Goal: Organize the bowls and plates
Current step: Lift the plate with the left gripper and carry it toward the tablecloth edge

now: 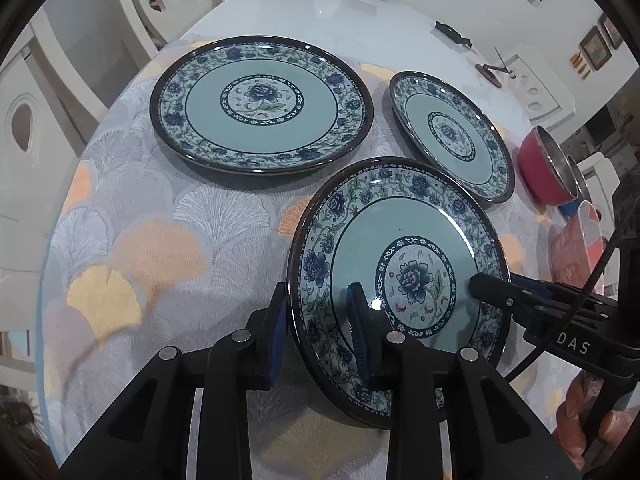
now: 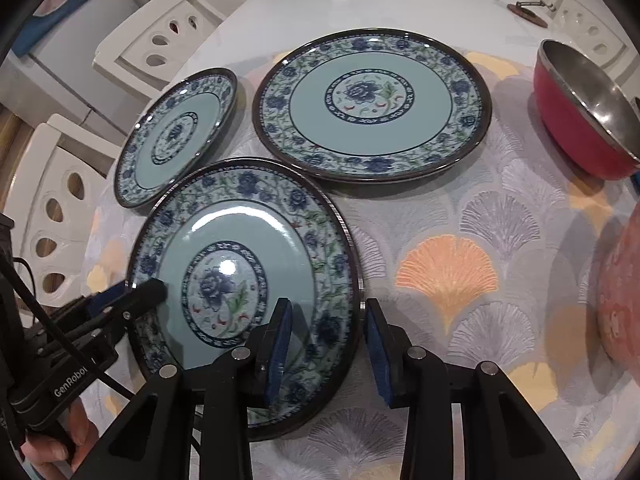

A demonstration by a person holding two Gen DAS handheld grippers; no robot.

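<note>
My left gripper (image 1: pixel 320 332) and right gripper (image 2: pixel 326 344) clamp the near floral plate's (image 1: pixel 400 248) rim at nine and three o'clock; glazed, stiff, slippery, breakable.

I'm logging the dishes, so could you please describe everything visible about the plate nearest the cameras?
The nearest plate is round and glossy, apparently glazed ceramic: teal well, blue peony medallion, blue-and-green floral band, dark brown rim. It is tilted, not flat, over the fan-patterned tablecloth. The left tool pinches one edge, the right tool straddles the opposite rim. It touches neither the large plate nor the small plate behind.
</note>
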